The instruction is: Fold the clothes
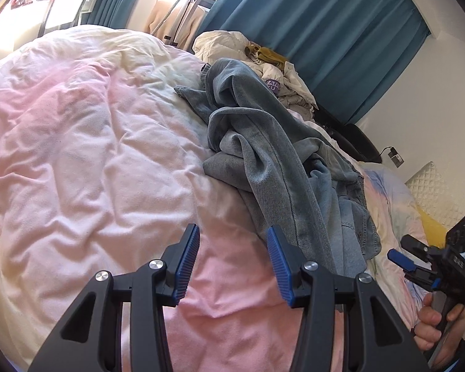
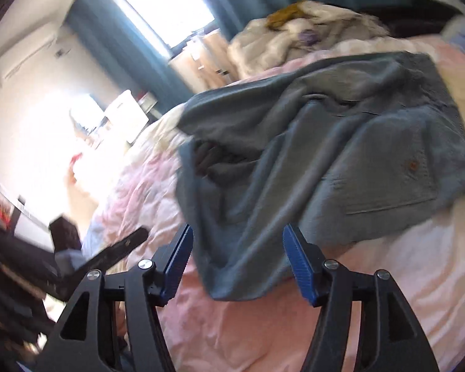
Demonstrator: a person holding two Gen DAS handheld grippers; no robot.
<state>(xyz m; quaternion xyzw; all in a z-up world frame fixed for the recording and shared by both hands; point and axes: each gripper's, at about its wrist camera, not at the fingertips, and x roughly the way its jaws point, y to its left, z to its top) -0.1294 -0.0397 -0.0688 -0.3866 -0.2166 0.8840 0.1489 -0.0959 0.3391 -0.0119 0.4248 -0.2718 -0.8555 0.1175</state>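
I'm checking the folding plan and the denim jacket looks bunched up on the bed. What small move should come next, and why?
Probably close the right gripper on the near hem of the denim jacket. Both grippers are open and empty, the jacket lies crumpled on the pink duvet, and its hem already hangs between the right gripper's blue pads. The left gripper is beside the cloth.

Denim jacket [image 1: 272,155] crumpled on bed [image 1: 77,130]; clothes pile [image 1: 263,62] behind it (near curtain [image 1: 341,46]).
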